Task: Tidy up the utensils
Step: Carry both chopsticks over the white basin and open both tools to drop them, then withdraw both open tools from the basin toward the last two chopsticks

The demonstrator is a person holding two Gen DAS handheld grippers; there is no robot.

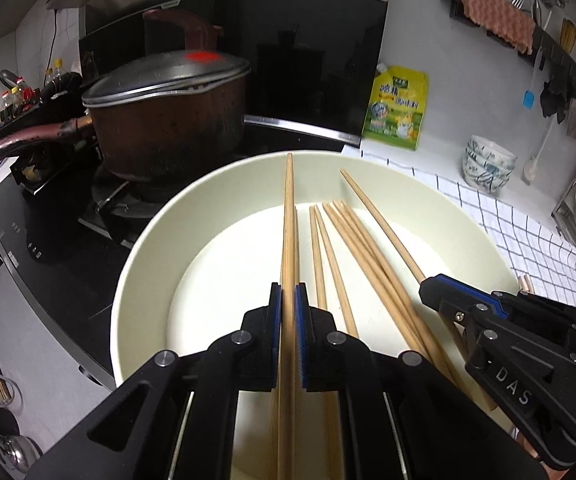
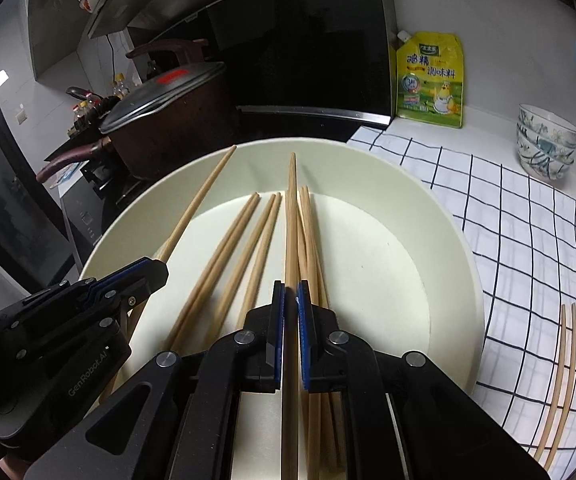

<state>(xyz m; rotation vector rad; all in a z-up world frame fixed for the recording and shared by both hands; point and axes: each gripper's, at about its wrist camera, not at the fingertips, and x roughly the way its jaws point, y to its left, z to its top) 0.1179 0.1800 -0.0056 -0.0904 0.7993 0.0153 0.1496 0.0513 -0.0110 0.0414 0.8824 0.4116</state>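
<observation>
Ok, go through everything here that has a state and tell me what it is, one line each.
left gripper: shut on one chopstick.
right gripper: shut on another chopstick.
loose chopsticks: lying in the bowl.
bowl: upright, on the counter beside the stove.
pot: lid on.
small bowls: stacked, upright.
pair of chopsticks: lying on the checked cloth, outside the bowl.
yellow pouch: standing, cap on.
</observation>
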